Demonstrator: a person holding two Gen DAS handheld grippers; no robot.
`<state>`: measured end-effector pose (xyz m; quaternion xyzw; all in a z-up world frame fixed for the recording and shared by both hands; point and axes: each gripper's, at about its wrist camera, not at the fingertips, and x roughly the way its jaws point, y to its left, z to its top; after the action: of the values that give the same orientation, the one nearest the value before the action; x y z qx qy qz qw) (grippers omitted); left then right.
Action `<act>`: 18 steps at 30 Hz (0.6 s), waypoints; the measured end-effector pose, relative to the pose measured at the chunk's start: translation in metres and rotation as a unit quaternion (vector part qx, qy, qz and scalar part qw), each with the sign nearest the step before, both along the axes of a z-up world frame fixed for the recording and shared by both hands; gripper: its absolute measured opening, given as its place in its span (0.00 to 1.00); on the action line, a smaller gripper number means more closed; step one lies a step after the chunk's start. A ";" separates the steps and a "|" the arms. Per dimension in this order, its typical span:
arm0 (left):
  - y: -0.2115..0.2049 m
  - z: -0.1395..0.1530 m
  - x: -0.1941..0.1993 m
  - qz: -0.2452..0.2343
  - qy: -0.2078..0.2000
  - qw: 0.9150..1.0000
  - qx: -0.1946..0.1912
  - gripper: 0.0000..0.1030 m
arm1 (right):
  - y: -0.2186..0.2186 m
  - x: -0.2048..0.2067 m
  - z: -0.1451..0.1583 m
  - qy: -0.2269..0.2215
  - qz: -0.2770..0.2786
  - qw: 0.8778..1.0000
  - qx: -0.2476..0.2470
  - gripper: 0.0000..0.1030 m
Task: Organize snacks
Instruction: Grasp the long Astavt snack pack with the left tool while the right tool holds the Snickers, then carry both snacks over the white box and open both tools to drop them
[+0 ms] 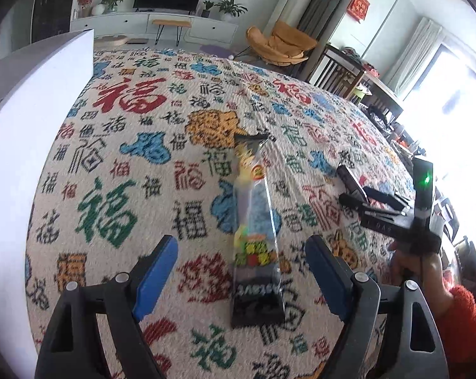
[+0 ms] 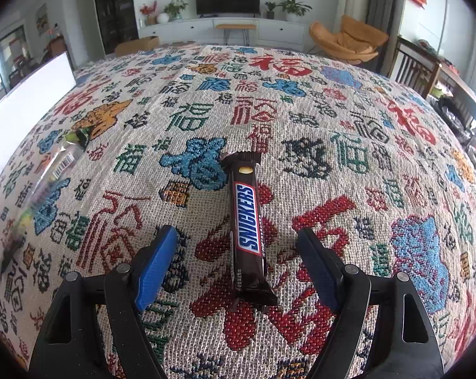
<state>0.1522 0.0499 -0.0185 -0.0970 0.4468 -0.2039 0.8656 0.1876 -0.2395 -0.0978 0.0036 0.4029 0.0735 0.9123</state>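
A long clear candy packet [image 1: 255, 230] with black ends lies on the patterned cloth, lengthwise between the fingers of my left gripper [image 1: 242, 252], which is open and empty just above it. The same packet shows at the left of the right wrist view [image 2: 45, 186]. A brown Snickers bar [image 2: 247, 224] lies lengthwise between the fingers of my right gripper [image 2: 236, 243], which is open and empty. The right gripper also shows at the right of the left wrist view [image 1: 354, 189].
A white box [image 1: 32, 145] stands at the table's left side; it also shows in the right wrist view [image 2: 26, 101]. The cloth [image 2: 332, 126] covers the whole table. Chairs and a cluttered side table stand beyond the right edge.
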 end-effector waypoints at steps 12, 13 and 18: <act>-0.086 -0.039 0.051 -0.028 -0.022 0.977 0.209 0.83 | -0.002 0.000 -0.001 0.001 0.003 1.000 0.011 0.80; -0.086 -0.040 0.051 -0.029 -0.022 0.978 0.204 0.73 | -0.003 0.000 -0.001 0.001 0.005 1.000 0.016 0.80; -0.069 -0.031 0.051 -0.024 -0.011 0.988 0.150 0.19 | -0.031 0.007 0.003 0.027 0.037 0.991 0.122 0.83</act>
<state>0.2036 -0.0189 -0.0499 0.0471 0.4651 -0.1559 0.8701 0.1945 -0.2707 -0.0951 0.1020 0.4152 0.1559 0.8904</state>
